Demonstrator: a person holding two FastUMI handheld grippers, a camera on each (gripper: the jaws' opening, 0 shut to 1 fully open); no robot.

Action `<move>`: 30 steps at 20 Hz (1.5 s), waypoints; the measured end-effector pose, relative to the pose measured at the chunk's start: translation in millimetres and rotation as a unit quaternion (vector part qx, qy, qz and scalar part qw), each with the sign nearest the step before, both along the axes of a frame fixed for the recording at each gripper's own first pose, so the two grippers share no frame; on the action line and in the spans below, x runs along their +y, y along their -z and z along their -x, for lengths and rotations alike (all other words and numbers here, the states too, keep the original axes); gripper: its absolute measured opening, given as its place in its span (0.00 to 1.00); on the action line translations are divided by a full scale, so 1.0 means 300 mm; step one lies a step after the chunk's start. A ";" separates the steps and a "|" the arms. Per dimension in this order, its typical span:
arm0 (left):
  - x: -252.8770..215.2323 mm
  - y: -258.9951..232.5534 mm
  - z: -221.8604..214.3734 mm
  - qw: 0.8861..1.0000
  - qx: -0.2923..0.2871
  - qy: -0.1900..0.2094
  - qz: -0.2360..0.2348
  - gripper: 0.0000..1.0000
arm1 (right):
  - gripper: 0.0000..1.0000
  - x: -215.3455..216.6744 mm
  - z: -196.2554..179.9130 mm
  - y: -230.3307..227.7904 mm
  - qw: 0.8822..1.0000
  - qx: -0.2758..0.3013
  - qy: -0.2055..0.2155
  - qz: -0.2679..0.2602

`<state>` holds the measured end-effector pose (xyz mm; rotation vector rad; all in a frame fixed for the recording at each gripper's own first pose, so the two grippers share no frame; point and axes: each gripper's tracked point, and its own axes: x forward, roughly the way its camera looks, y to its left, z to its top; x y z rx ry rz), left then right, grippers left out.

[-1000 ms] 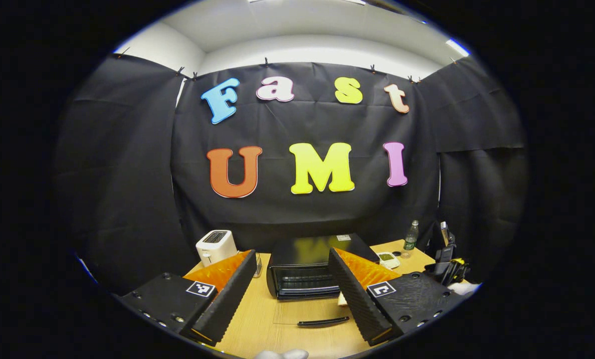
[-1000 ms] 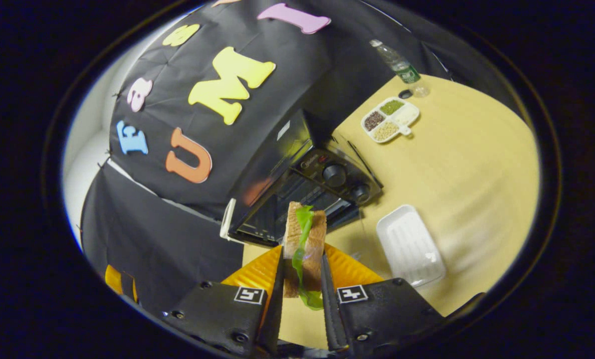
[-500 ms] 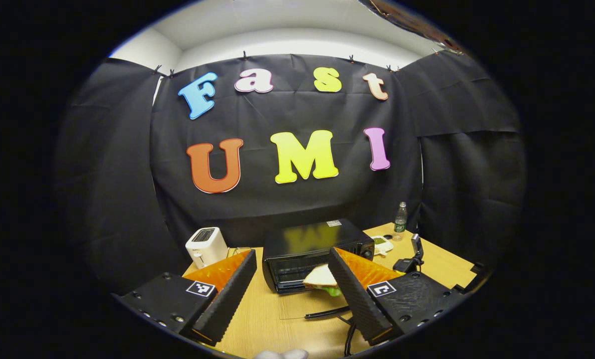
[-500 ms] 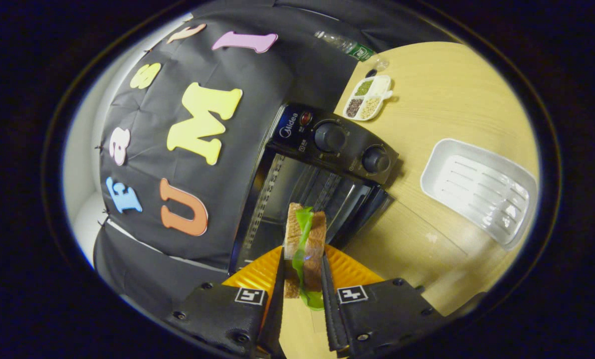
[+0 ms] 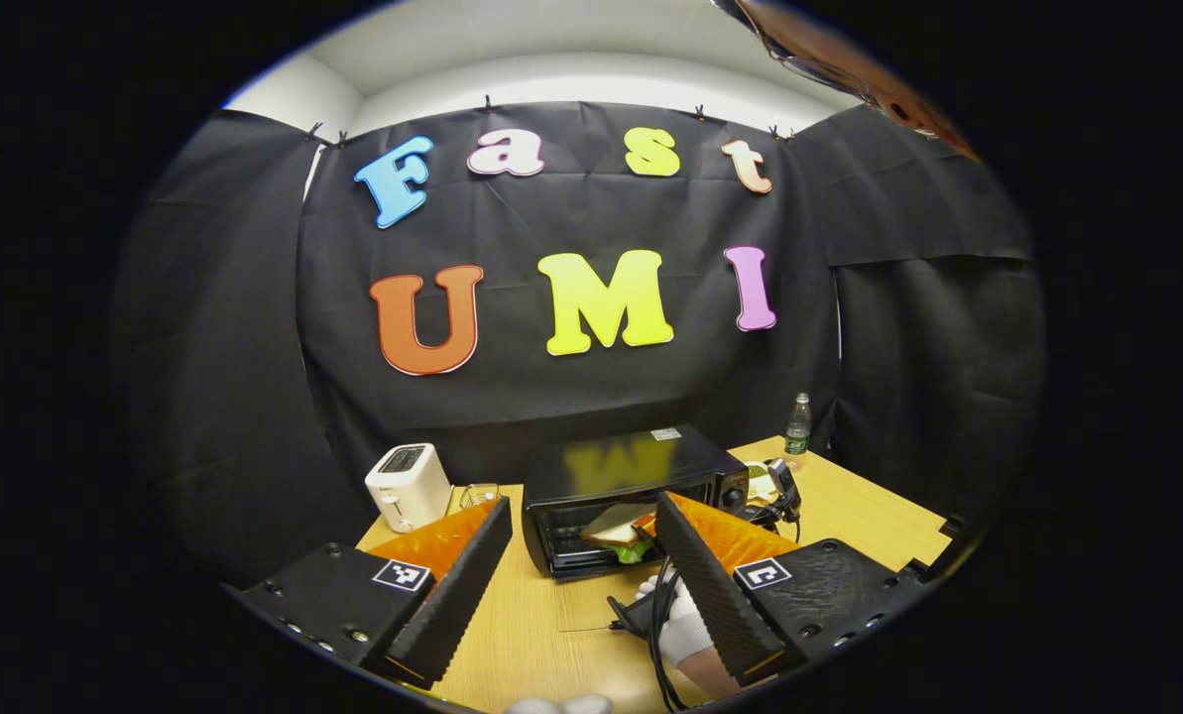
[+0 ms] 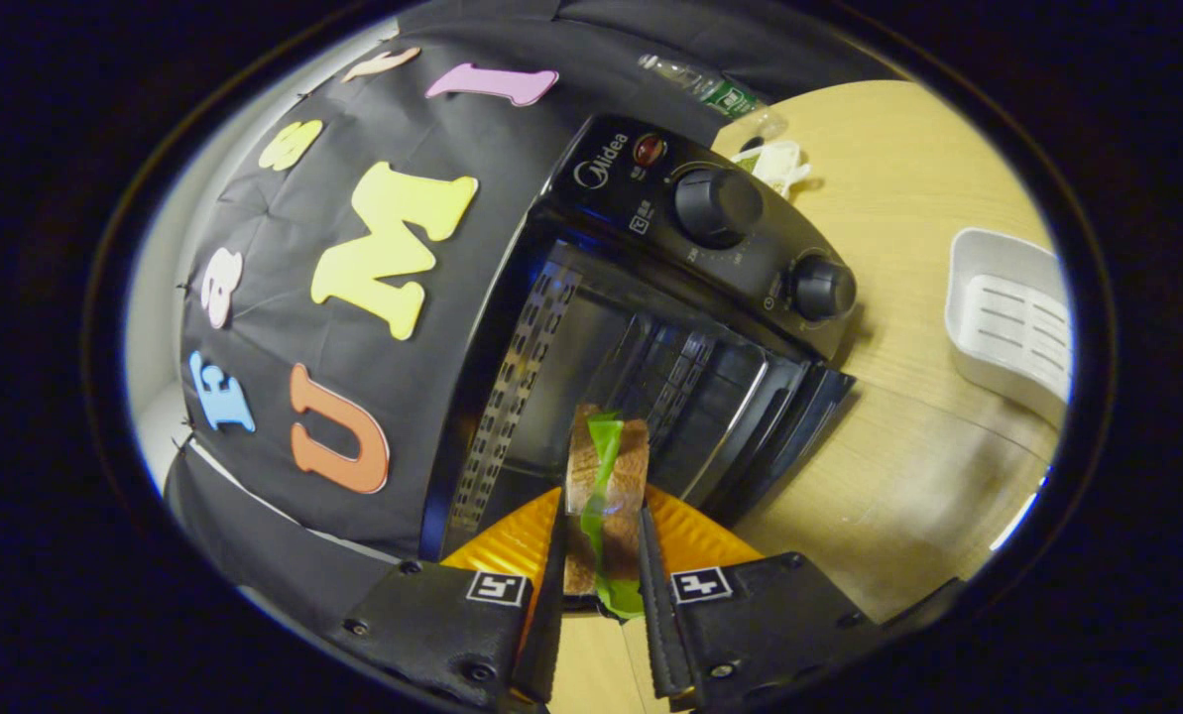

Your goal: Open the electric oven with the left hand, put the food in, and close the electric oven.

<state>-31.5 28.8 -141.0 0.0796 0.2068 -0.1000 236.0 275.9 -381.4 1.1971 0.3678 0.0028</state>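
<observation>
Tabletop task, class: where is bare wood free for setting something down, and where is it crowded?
Free: the strip between the white toaster and the oven, and the wood between the oven's knob end and the white tray. Crowded: before the oven mouth, where the right tongs push the sandwich in over the dropped door.

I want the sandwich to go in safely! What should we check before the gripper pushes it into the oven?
1. Oven door open: ok, the cavity shows and the door lies flat on the table.
2. Sandwich gripped: ok, the right gripper has both fingers pressing on it.
3. Sandwich lined up with the opening: ok, it sits at the oven's mouth.
4. Left gripper out of the way: ok, open and back from the oven.
5. Room inside for the sandwich: cannot tell, the cavity is dark.
</observation>
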 end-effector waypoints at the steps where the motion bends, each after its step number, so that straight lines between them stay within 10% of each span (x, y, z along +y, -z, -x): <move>1: 0.002 0.007 0.001 1.000 0.002 -0.003 0.002 0.95 | 0.39 0.001 -0.009 0.006 1.000 0.000 -0.004 0.004; 10: 0.007 0.004 0.014 1.000 0.004 -0.008 0.008 0.95 | 0.50 0.010 -0.037 0.012 0.977 0.013 -0.055 0.204; 15: 0.015 0.002 0.016 1.000 0.003 -0.011 0.010 0.95 | 0.93 -0.035 -0.031 0.058 0.962 0.034 -0.066 0.263; 30: 0.037 -0.009 -0.004 0.999 -0.018 -0.024 0.023 0.95 | 0.97 -0.347 0.313 -0.390 0.894 -0.066 -0.077 0.436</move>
